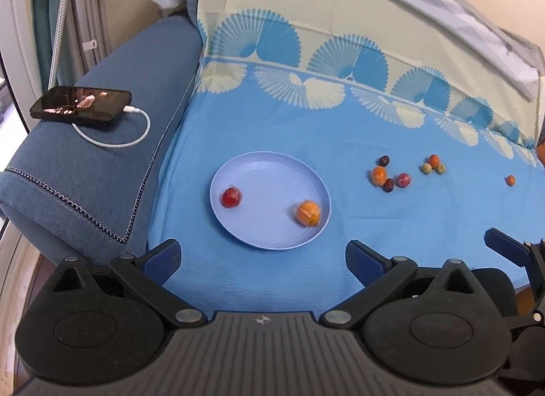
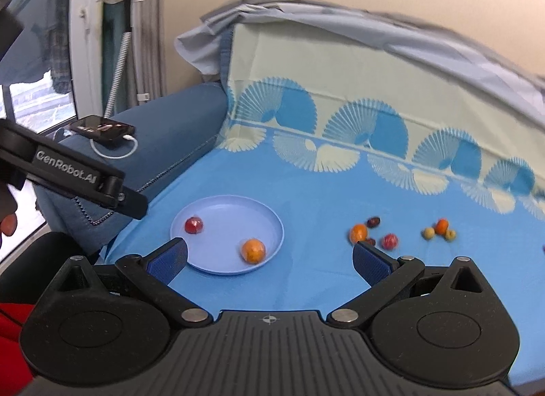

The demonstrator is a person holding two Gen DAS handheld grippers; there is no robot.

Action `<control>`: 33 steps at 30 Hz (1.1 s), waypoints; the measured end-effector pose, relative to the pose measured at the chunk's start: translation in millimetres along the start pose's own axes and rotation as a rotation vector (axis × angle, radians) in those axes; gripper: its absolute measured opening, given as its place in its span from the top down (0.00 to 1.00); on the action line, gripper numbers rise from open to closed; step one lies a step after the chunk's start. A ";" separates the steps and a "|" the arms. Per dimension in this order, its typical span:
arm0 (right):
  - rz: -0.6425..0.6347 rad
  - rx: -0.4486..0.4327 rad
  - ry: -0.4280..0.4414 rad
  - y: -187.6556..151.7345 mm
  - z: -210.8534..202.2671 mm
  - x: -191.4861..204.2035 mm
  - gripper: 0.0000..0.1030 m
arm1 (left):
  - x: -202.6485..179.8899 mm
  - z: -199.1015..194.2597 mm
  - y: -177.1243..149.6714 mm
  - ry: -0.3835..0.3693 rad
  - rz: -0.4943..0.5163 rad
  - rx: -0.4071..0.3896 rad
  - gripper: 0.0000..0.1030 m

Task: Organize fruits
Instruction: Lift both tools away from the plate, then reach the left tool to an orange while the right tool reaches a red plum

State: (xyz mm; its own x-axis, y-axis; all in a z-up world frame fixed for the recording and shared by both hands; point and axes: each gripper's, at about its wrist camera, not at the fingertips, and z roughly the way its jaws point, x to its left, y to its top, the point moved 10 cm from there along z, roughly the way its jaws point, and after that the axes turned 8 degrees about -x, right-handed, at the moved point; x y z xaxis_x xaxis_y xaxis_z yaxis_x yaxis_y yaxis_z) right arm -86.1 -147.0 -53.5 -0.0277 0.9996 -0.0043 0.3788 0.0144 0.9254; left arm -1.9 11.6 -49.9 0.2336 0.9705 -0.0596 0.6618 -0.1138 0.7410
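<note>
A pale blue plate (image 1: 272,171) (image 2: 231,205) lies on the blue sheet and holds a red fruit (image 1: 231,197) (image 2: 194,225) at its left and an orange (image 1: 308,212) (image 2: 253,250) at its right. Right of the plate lie loose fruits: an orange one (image 1: 379,174) (image 2: 358,232) with dark plums and a red fruit (image 1: 403,180) (image 2: 389,241), then a small cluster (image 1: 433,164) (image 2: 439,229), and a lone orange fruit (image 1: 510,180). My left gripper (image 1: 264,259) hangs open before the plate's near edge. My right gripper (image 2: 270,261) is open too, nothing between its fingers.
A blue sofa armrest (image 1: 112,130) at the left carries a phone (image 1: 81,104) (image 2: 102,131) on a white cable. The patterned sheet rises up the backrest (image 1: 340,21) behind. The left gripper's body (image 2: 68,174) crosses the right wrist view's left side.
</note>
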 end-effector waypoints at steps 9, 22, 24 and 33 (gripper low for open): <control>0.186 0.036 -0.148 -18.3 23.6 -65.8 0.00 | -34.9 48.5 14.7 -0.003 0.037 0.072 0.00; 0.244 0.090 -0.401 -61.7 106.9 -195.7 0.00 | -165.2 211.0 63.4 -0.124 0.153 0.214 0.00; 0.229 0.096 -0.422 -67.6 129.3 -211.3 0.01 | -181.3 242.0 67.0 -0.130 0.150 0.243 0.00; 0.159 0.173 -0.373 -102.4 241.8 -249.6 0.01 | -227.4 351.8 48.9 -0.144 0.206 0.366 0.00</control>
State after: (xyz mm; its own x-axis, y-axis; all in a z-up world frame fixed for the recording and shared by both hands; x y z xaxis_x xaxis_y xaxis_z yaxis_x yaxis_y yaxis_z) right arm 105.7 -392.2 -238.8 0.3677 0.9294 -0.0331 0.5012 -0.1681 0.8488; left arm 227.9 -289.4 -235.4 0.4667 0.8831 -0.0470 0.7935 -0.3947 0.4632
